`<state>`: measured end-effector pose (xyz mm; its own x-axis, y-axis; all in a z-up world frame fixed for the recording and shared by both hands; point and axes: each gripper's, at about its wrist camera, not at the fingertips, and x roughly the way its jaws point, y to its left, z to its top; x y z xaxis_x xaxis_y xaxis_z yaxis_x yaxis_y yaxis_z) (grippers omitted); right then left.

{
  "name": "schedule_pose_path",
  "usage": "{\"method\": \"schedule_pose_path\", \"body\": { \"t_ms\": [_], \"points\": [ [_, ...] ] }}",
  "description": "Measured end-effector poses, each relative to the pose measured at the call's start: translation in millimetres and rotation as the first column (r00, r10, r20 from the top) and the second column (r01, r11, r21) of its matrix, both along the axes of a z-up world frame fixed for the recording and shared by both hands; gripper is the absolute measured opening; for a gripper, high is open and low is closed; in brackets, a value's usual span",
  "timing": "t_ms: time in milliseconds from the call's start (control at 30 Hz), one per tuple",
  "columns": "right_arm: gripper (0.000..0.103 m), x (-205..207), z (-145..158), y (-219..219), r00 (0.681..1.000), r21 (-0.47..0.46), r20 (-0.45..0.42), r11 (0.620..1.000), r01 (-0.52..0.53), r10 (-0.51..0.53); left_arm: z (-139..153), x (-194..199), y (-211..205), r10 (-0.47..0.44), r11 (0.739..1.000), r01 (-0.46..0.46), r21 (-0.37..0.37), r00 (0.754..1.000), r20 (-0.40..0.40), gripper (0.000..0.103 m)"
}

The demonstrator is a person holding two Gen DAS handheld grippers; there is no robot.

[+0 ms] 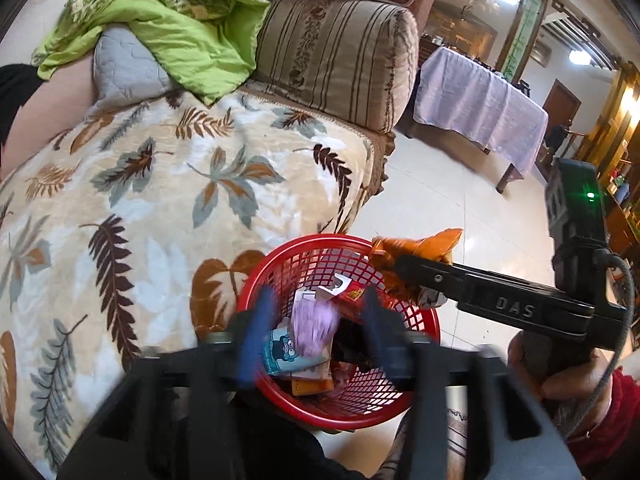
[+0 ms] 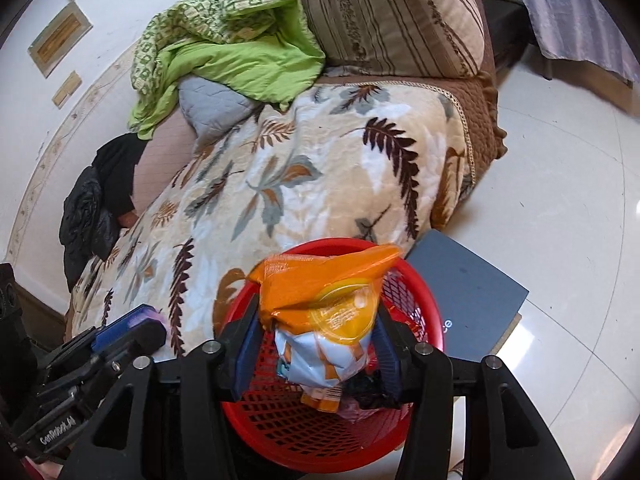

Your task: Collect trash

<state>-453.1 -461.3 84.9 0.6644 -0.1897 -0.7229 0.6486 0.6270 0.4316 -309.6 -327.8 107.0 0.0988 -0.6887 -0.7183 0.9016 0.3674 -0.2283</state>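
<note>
A red mesh basket (image 1: pixel 280 252) (image 2: pixel 424 292) stands on the floor against the sofa, with several wrappers and packets in it. In the left wrist view my left gripper (image 1: pixel 316 330) hovers over it, blurred, jaws open. A blurred lilac wrapper (image 1: pixel 314 326) lies loose between its blue pads (image 1: pixel 256 332), touching neither. My right gripper (image 2: pixel 316 344) (image 1: pixel 396 264) is over the basket's far rim, shut on an orange snack bag (image 2: pixel 320 300) (image 1: pixel 416 252) that stands upright between the pads. The left gripper's fingers (image 2: pixel 128 328) show at the lower left of the right wrist view.
The sofa carries a leaf-patterned blanket (image 1: pixel 160 200), a green quilt (image 2: pixel 240 56) and a striped cushion (image 1: pixel 340 56). A dark flat box (image 2: pixel 468 300) lies on the tiled floor beside the basket. A table with a lilac cloth (image 1: pixel 480 108) stands further back. A hand in a red sleeve (image 1: pixel 560 380) holds the right gripper.
</note>
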Motion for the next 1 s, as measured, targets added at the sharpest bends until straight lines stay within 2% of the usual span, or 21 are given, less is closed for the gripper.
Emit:
{"method": "schedule_pose_path", "body": {
  "t_ms": [33,233,367,533,600,767,933,1000],
  "points": [
    [0.063,-1,0,0,1.000,-0.004,-0.004,1.000,0.004,-0.004,-1,1,1,0.008,1.000,-0.008,-0.007,1.000,-0.005,0.061],
    [0.063,-2,4,0,1.000,-0.011,-0.002,1.000,0.007,-0.007,-2,5,8,0.021,1.000,-0.021,-0.010,1.000,-0.020,0.061],
    [0.066,0,10,6,1.000,-0.023,-0.001,1.000,0.005,-0.005,2,5,18,0.042,0.999,-0.042,-0.012,0.999,0.024,0.061],
    [0.077,2,17,15,0.998,-0.089,-0.055,0.995,0.037,-0.042,7,8,35,0.104,0.995,-0.102,-0.021,0.991,0.088,0.076],
    [0.080,2,21,20,0.995,-0.127,-0.079,0.991,0.053,-0.063,10,10,44,0.136,0.991,-0.134,-0.024,0.983,0.122,0.080],
    [0.093,4,34,48,0.980,-0.294,-0.143,0.951,0.094,-0.141,17,16,72,0.225,0.974,-0.221,-0.042,0.953,0.204,0.089],
    [0.103,12,41,79,0.963,-0.395,-0.167,0.909,0.132,-0.213,24,27,105,0.305,0.952,-0.299,-0.061,0.924,0.232,0.094],
    [0.103,14,43,93,0.953,-0.414,-0.161,0.894,0.171,-0.257,27,28,119,0.335,0.942,-0.328,-0.068,0.905,0.262,0.096]
  ]
}}
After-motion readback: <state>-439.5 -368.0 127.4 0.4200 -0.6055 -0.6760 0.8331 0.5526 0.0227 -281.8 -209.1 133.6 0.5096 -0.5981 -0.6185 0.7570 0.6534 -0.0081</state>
